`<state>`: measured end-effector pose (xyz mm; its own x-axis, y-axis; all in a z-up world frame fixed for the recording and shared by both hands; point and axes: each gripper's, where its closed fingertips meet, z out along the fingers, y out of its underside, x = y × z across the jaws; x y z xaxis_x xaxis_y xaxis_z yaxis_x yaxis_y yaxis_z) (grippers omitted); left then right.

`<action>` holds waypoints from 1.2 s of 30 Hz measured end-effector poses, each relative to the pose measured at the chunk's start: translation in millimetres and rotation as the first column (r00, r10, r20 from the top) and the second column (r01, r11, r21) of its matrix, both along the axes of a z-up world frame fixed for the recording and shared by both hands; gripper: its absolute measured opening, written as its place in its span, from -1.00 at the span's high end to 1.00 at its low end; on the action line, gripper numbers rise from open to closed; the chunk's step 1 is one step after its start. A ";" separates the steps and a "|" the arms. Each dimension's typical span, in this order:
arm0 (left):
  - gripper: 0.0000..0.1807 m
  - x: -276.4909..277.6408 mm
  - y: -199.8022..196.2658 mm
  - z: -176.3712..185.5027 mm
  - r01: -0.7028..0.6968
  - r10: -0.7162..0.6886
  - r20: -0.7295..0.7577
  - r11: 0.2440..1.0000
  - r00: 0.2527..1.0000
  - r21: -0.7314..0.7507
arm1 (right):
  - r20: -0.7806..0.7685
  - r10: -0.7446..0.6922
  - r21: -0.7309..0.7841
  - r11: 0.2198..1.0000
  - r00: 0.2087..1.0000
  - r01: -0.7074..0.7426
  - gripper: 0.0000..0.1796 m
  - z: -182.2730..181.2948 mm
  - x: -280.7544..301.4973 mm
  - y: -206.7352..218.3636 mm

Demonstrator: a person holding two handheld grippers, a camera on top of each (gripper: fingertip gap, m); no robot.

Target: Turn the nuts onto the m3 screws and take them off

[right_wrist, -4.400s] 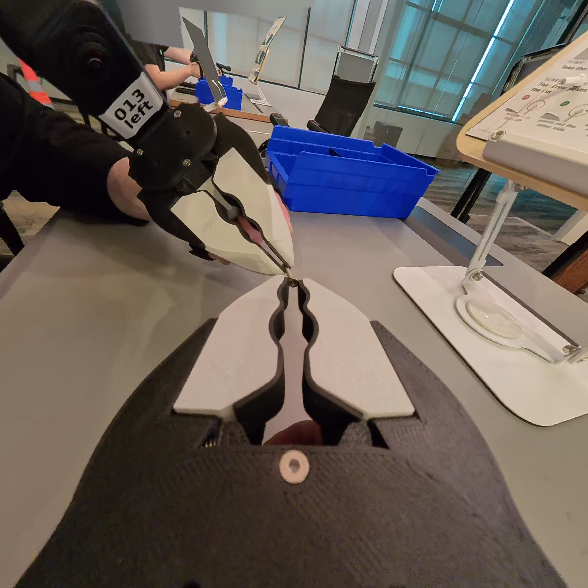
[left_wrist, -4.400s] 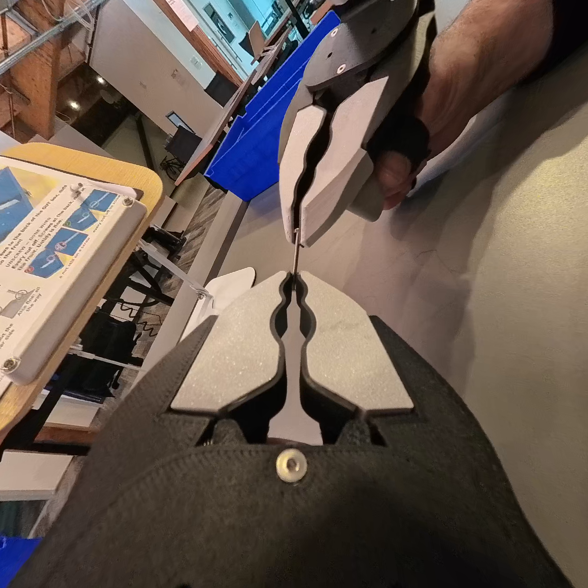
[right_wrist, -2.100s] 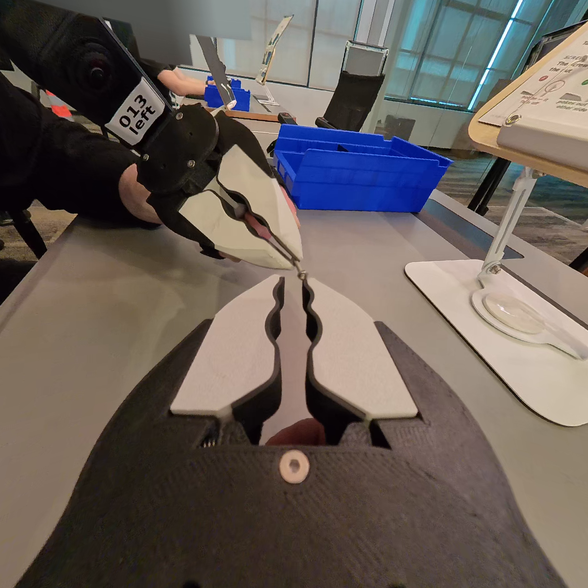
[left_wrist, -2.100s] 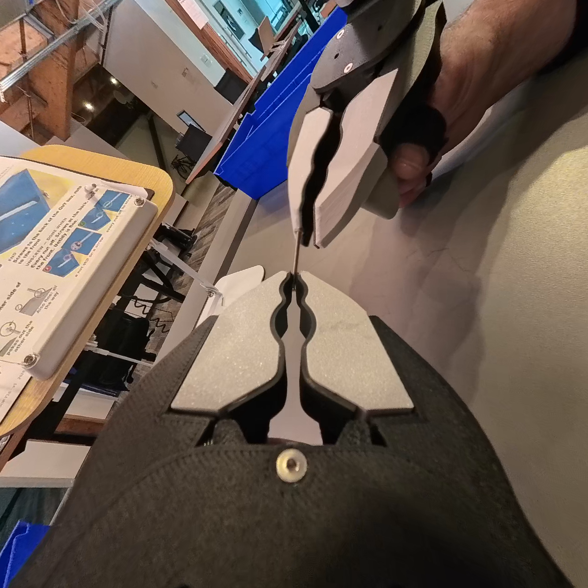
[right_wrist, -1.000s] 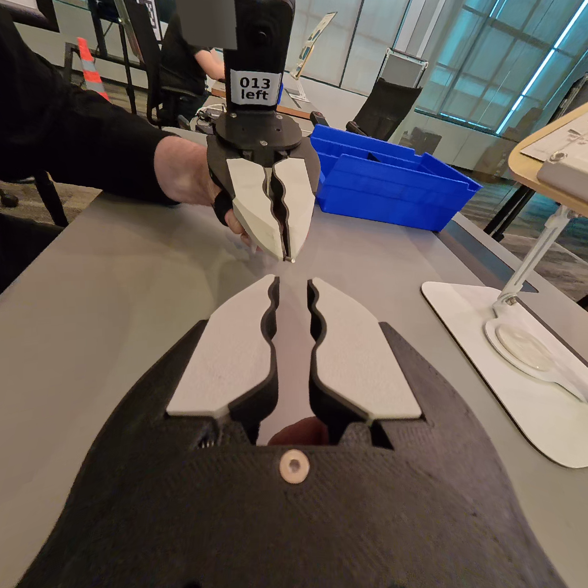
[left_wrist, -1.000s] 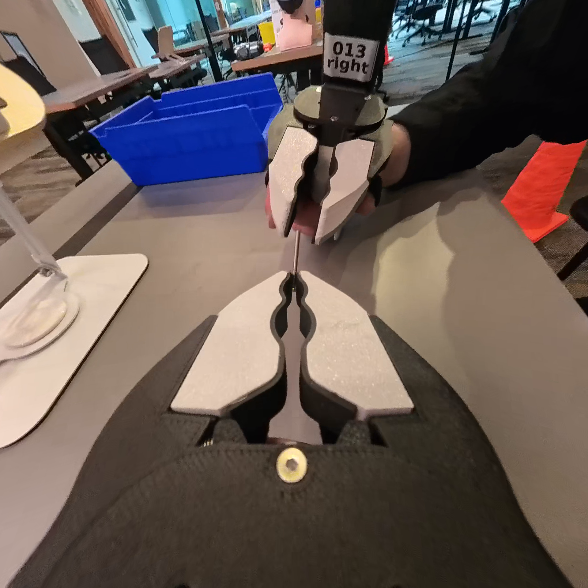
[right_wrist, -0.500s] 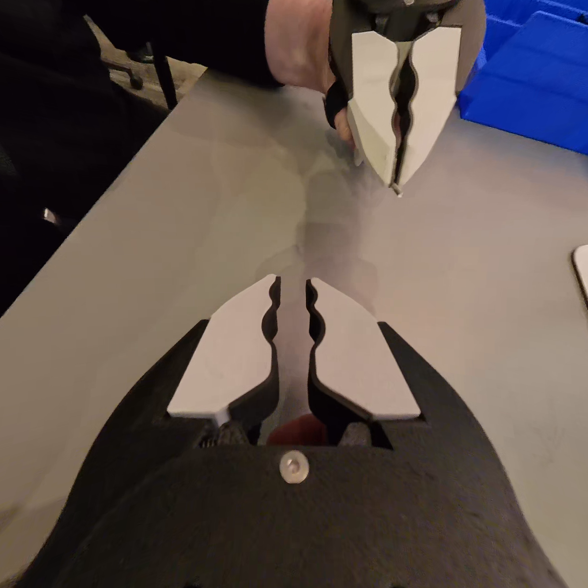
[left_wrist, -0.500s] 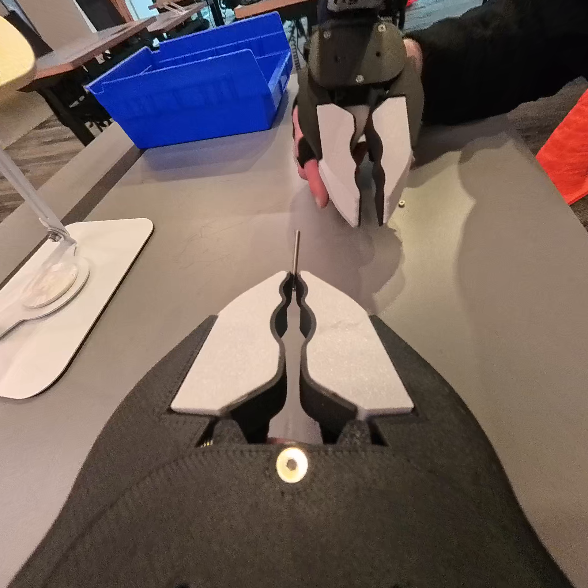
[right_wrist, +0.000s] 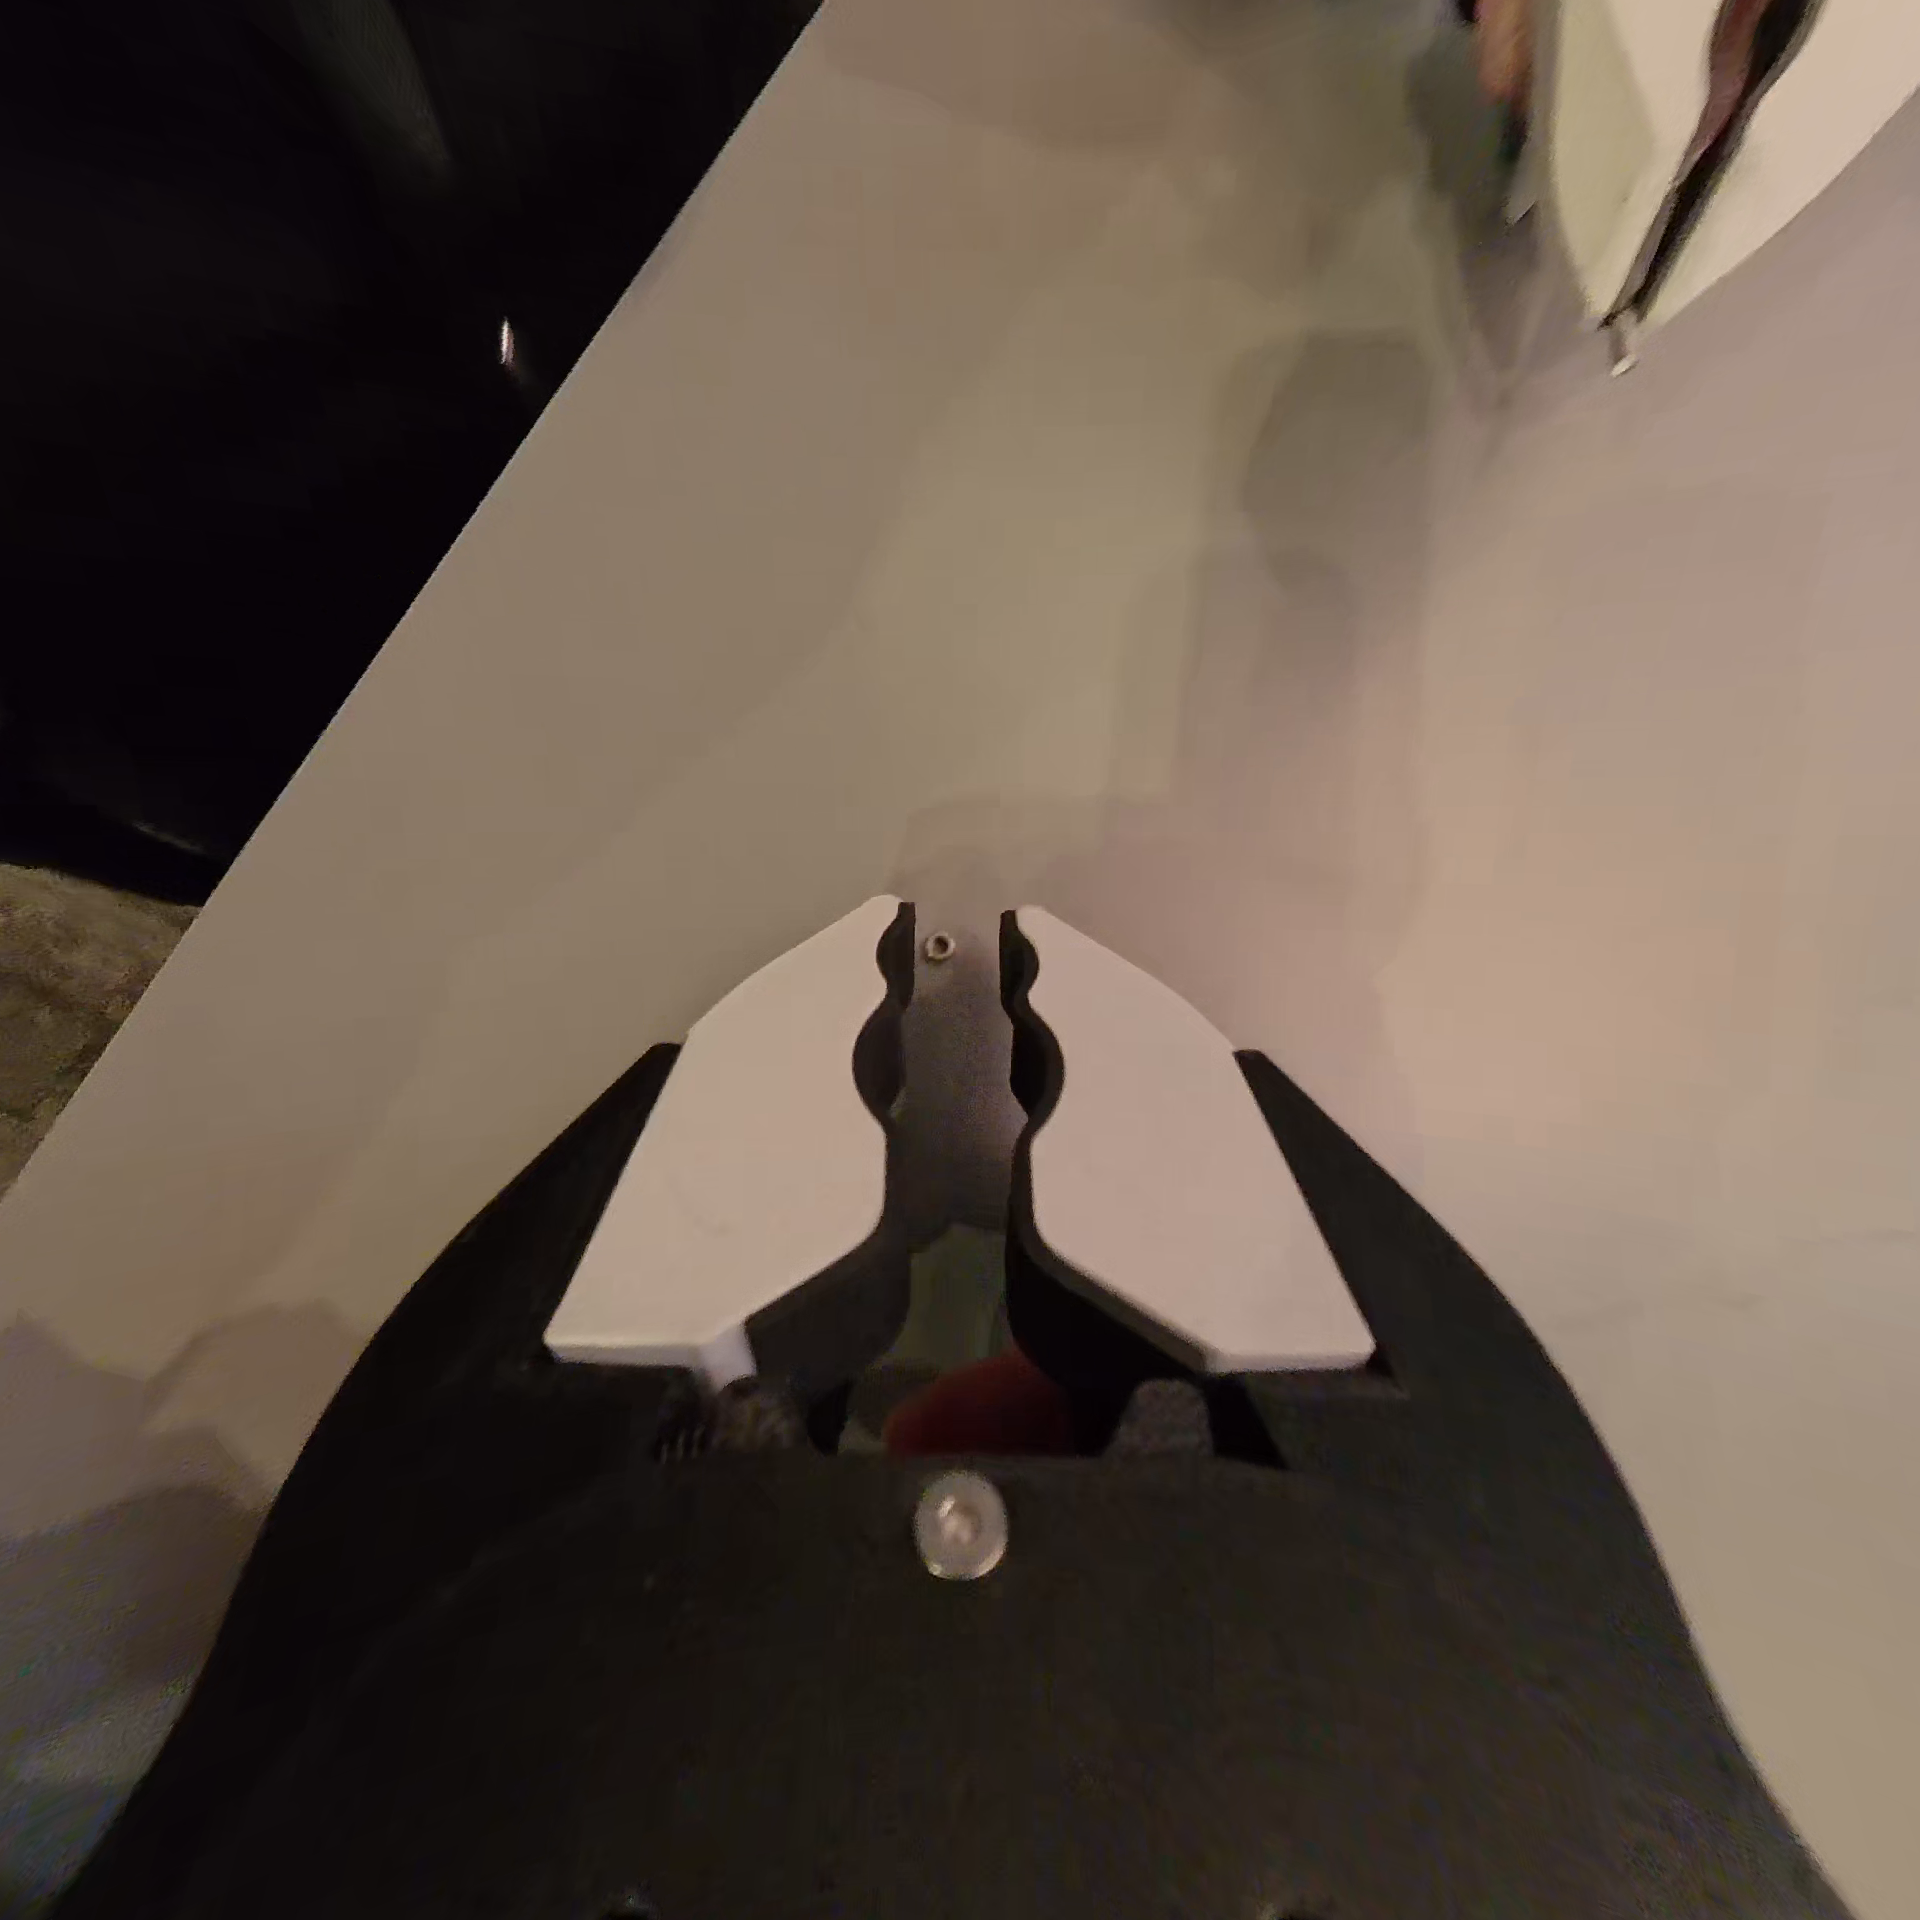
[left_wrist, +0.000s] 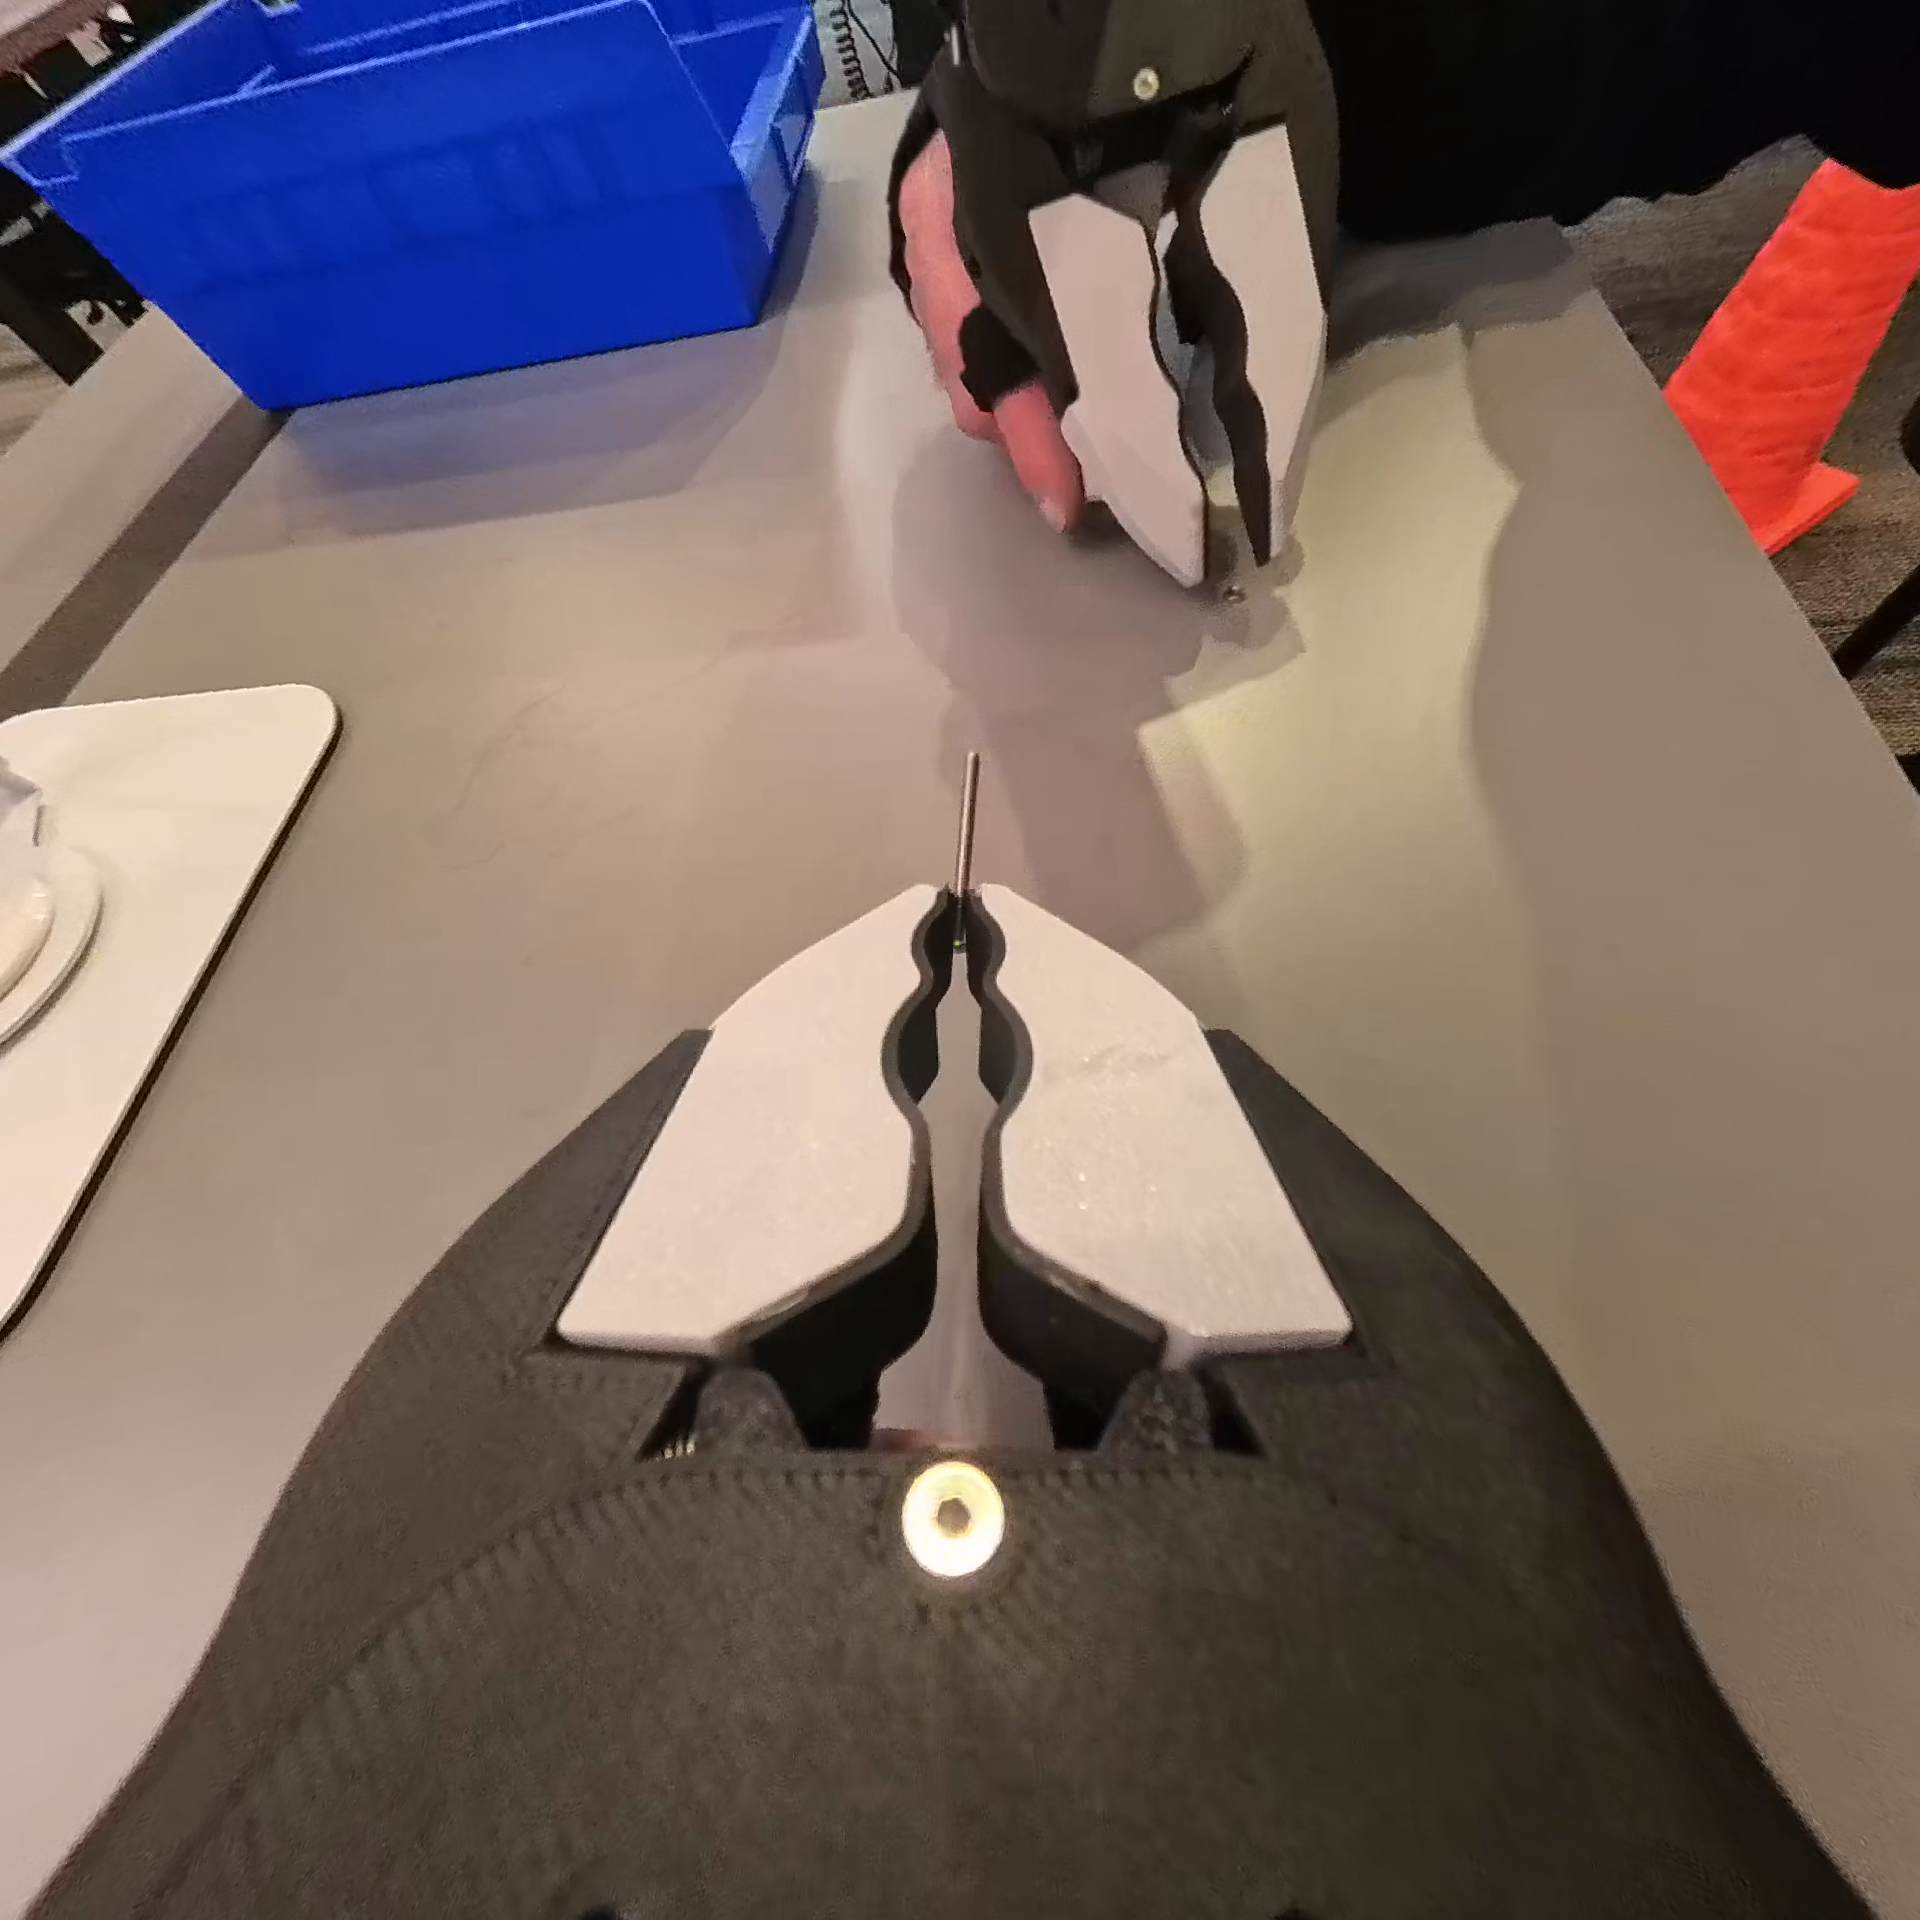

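Nut status: off the screw now; w/ right hand-held gripper a sec ago, now lying loose on counter.
Counter (left_wrist: 623, 675): grey, carries everything; blue bin (left_wrist: 416, 177) at far left, white board (left_wrist: 156, 883) at left edge, orange cone (left_wrist: 1787, 343) off the right side.
Right hand-held gripper (right_wrist: 950, 914): dropped low over counter, fingers apart, nothing held; tips straddle the nut w/o touching it.
Left hand-held gripper (left_wrist: 964, 894): clamped on the screw, as before.
M3 screw (left_wrist: 967, 821): bare shaft pokes fwd from left tips, above counter, no nut on it.
Nut (right_wrist: 939, 945): tiny, flat on counter between right tips, nearer one finger.
Change: 1 s back both tools met at screw tip; right has since pulled away & gone down.
Meaning: take-off half looks done; prob. next is re-pick of nut, a fiddly pinch as it's so small & flat.
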<state>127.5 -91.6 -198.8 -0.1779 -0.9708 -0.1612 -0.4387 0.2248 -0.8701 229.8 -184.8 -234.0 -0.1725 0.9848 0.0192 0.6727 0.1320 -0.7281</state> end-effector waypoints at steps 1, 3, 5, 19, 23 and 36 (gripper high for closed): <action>0.98 0.6 -0.4 -0.1 0.001 -0.001 -0.001 1.000 1.000 -0.001 | 0.010 0.003 0.001 1.000 1.000 -0.003 0.83 -2.1 1.1 -0.8; 0.98 1.2 -1.0 -0.2 0.004 -0.004 -0.001 1.000 1.000 -0.007 | 0.029 0.005 -0.004 1.000 1.000 -0.005 0.83 -4.0 2.8 -2.1; 0.98 1.5 -0.9 -0.5 0.004 -0.004 -0.004 1.000 1.000 -0.007 | 0.070 -0.004 0.011 1.000 0.998 0.004 0.83 -10.0 5.2 0.0; 0.98 2.0 -3.6 -0.6 0.017 -0.017 -0.007 1.000 1.000 -0.018 | 0.069 -0.004 0.013 1.000 0.998 0.003 0.95 -9.5 -0.5 1.6; 0.98 3.6 -5.2 1.0 0.018 -0.018 0.001 0.999 1.000 -0.037 | 0.034 -0.023 0.028 0.999 0.999 0.022 1.00 -5.4 -3.7 6.5; 0.98 -7.3 9.2 5.4 -0.036 0.036 0.005 0.997 0.999 -0.063 | -0.116 -0.293 0.144 0.941 0.949 0.308 0.86 10.3 -33.5 78.0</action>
